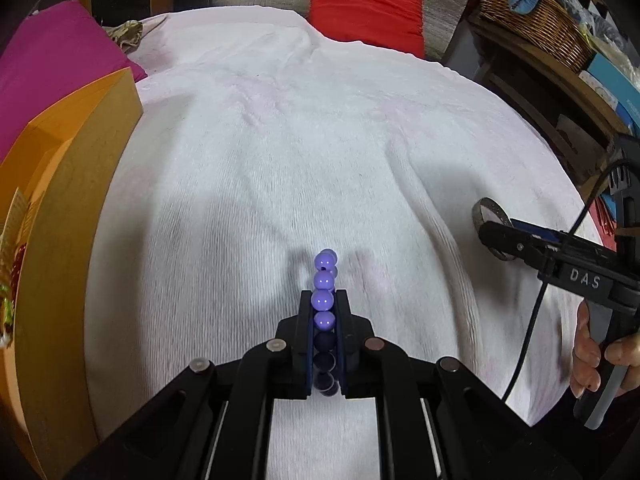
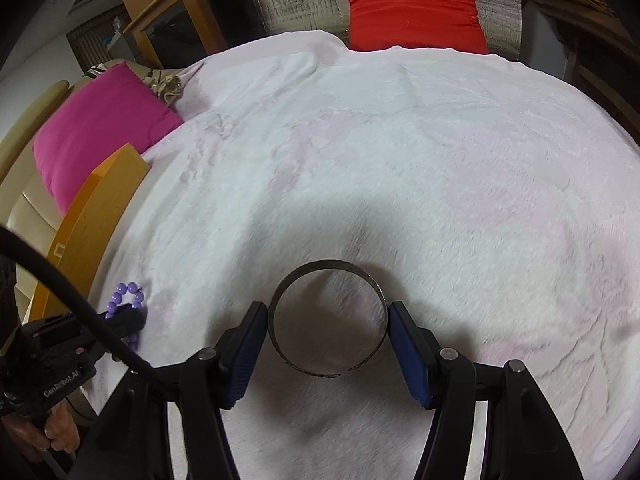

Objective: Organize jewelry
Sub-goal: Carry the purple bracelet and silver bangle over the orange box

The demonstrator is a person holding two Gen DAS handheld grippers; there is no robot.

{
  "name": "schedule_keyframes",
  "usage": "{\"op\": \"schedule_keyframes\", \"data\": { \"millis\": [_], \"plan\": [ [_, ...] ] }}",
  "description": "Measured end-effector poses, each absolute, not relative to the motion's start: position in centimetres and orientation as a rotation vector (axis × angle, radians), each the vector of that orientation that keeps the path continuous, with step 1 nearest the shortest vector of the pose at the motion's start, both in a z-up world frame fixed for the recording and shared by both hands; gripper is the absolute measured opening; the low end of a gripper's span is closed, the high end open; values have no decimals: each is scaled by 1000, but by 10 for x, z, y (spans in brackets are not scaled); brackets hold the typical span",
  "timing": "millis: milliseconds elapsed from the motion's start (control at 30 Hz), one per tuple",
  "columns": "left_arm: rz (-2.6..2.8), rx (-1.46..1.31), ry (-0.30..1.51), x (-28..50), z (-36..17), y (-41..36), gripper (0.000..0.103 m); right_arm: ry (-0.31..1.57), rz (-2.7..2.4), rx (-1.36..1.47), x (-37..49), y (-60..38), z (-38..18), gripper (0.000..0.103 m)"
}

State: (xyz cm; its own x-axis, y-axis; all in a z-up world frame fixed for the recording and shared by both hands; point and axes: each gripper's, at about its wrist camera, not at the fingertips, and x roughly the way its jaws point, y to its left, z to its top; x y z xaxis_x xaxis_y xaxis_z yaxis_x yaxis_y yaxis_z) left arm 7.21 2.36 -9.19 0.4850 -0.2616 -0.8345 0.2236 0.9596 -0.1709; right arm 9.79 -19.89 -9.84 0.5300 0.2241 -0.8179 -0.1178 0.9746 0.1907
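Note:
My left gripper (image 1: 324, 300) is shut on a purple bead bracelet (image 1: 324, 280), held on edge above the white blanket (image 1: 280, 140). The bracelet also shows in the right wrist view (image 2: 128, 300), clamped in the left gripper (image 2: 124, 318). My right gripper (image 2: 328, 316) grips a dark metal bangle (image 2: 328, 272) across its width, the blue pads (image 2: 408, 344) pressing its two sides. In the left wrist view the bangle (image 1: 486, 210) sticks out of the right gripper (image 1: 496, 236) at the right. An orange wooden box (image 1: 60, 184) stands at the left, with some coloured items inside it.
A pink cushion (image 2: 100, 132) lies behind the orange box (image 2: 100, 208), a red cushion (image 2: 412, 8) at the far edge. A wicker basket (image 1: 532, 12) sits on shelves at the right. A beige cord bundle (image 2: 166, 84) lies by the pink cushion.

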Motion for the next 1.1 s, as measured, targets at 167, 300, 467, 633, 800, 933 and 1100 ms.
{"op": "schedule_keyframes", "data": {
  "millis": [167, 300, 467, 633, 800, 933, 1100],
  "plan": [
    [-318, -37, 976, 56, -80, 24, 9, 991, 220, 170, 81, -199, -96, 65],
    [-330, -46, 937, 47, -70, 29, 9, 997, 220, 178, 68, -197, -98, 65],
    [-306, -55, 879, 32, -54, 44, 9, 998, 213, 186, 54, -194, -99, 65],
    [-267, -76, 841, 21, -44, 60, 9, 1006, 236, 186, 40, -184, -99, 65],
    [-218, -74, 812, 12, -37, 73, 9, 1016, 245, 164, 29, -173, -100, 65],
    [-201, -67, 788, 10, -31, 80, 9, 1024, 258, 149, 24, -167, -100, 65],
    [-196, -67, 757, 7, -24, 85, 9, 1031, 276, 162, 20, -162, -98, 65]
  ]
}}
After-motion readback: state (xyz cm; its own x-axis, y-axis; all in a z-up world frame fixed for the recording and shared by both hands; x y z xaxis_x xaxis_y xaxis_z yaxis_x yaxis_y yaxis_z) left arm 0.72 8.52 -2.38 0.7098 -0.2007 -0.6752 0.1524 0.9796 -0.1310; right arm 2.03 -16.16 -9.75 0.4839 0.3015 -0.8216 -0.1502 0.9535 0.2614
